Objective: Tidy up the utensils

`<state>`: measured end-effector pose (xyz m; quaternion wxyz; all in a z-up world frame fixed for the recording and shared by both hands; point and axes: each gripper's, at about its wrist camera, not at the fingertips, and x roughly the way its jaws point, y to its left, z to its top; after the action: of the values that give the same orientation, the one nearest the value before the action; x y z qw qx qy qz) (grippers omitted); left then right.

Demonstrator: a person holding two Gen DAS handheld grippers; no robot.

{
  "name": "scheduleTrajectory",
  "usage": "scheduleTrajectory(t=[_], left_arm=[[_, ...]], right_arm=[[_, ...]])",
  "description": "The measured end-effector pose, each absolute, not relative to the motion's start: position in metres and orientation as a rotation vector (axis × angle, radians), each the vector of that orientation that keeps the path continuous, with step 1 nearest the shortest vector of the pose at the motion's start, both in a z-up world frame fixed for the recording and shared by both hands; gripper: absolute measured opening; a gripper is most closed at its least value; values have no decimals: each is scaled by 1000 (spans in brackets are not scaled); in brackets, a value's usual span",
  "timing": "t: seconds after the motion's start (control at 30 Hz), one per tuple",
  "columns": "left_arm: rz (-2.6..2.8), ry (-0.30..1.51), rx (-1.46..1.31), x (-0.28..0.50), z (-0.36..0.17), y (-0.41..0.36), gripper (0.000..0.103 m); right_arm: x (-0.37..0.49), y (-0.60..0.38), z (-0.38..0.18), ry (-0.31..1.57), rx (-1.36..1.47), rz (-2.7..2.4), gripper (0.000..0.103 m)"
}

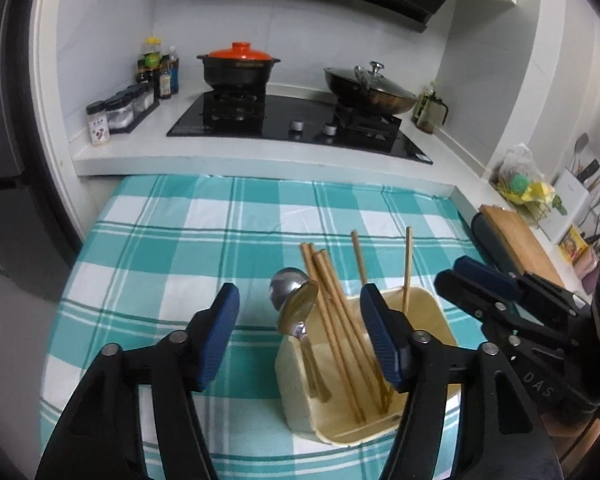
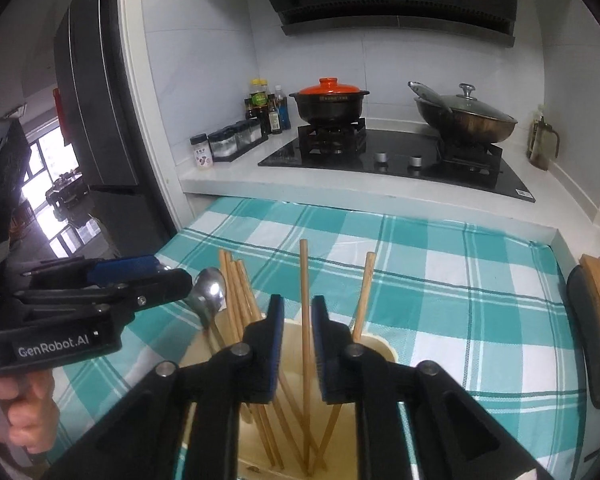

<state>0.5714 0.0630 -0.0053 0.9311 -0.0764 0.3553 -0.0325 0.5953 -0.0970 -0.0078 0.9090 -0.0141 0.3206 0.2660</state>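
The left gripper (image 1: 300, 336) stands wide apart over the cream holder (image 1: 300, 392), gripping nothing; the right gripper (image 2: 298, 350) is slightly parted around one upright chopstick (image 2: 305, 280), pads not pressing; spoons (image 1: 288, 286) and chopsticks stand in the holder on the checked worktop (image 1: 160, 240).

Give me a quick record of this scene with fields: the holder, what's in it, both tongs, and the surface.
holder: cream utensil holder, upright on the cloth
contents: wooden chopsticks leaning inside, two spoons at its left end
left tongs: open wide, nothing between the pads, spoons just ahead
right tongs: slightly open around one upright chopstick, pads not pressing on it
surface: teal and white checked cloth
behind: stove with two lidded pots
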Motion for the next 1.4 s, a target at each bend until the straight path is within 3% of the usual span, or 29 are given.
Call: scheduleTrajectory(t=[0.03, 0.07, 0.23, 0.43, 0.6, 0.73, 0.87, 1.17, 1.4], left_arm=[[-64, 713, -147, 564, 1, 66, 71], [-62, 704, -136, 555, 7, 70, 72], [-82, 694, -84, 495, 32, 82, 87], [-139, 752, -31, 415, 15, 76, 94], [-127, 805, -39, 350, -59, 52, 98], [-114, 911, -92, 310, -135, 21, 97], [-133, 988, -163, 295, -168, 3, 97], [-116, 960, -152, 304, -161, -12, 97], [-137, 979, -107, 313, -167, -31, 97]], right_arm=[[591, -102, -3, 645, -21, 547, 33], [583, -107, 7, 624, -18, 546, 34], [534, -135, 46, 579, -55, 545, 34], [440, -168, 57, 564, -205, 555, 34], [370, -196, 2, 636, -201, 527, 34], [329, -212, -87, 806, -77, 496, 33], [306, -221, -157, 960, 89, 468, 21], [324, -175, -160, 985, 25, 537, 10], [325, -166, -178, 1005, -46, 497, 8]])
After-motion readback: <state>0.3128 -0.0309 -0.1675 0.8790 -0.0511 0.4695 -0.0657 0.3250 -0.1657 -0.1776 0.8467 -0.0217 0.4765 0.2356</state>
